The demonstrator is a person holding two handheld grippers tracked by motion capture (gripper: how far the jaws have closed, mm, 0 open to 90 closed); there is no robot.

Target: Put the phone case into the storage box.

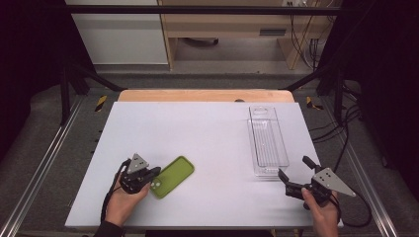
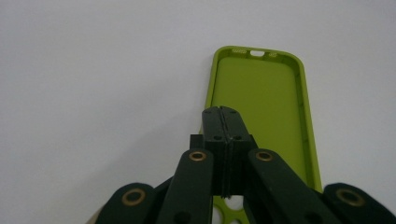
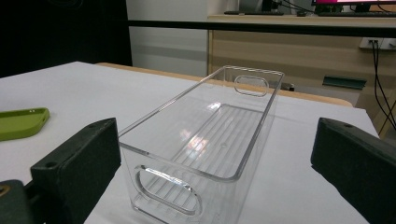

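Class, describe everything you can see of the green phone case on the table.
The green phone case is lime-coloured and looks like soft matte rubber or silicone. It lies flat on the white table, hollow side up, showing raised rim, small end cut-outs and a camera opening. The left claw, jaws together, is pinched on its rim near the camera end. It sits diagonally near the table's front edge.

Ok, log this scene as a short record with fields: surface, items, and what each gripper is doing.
surface: white table
item 1: green phone case, lying open side up near the left gripper
item 2: clear plastic bin, empty, on the right side of the table
left gripper: jaws closed on the near edge of the green phone case
right gripper: jaws wide open, pointed at the near end of the clear plastic bin, not touching it
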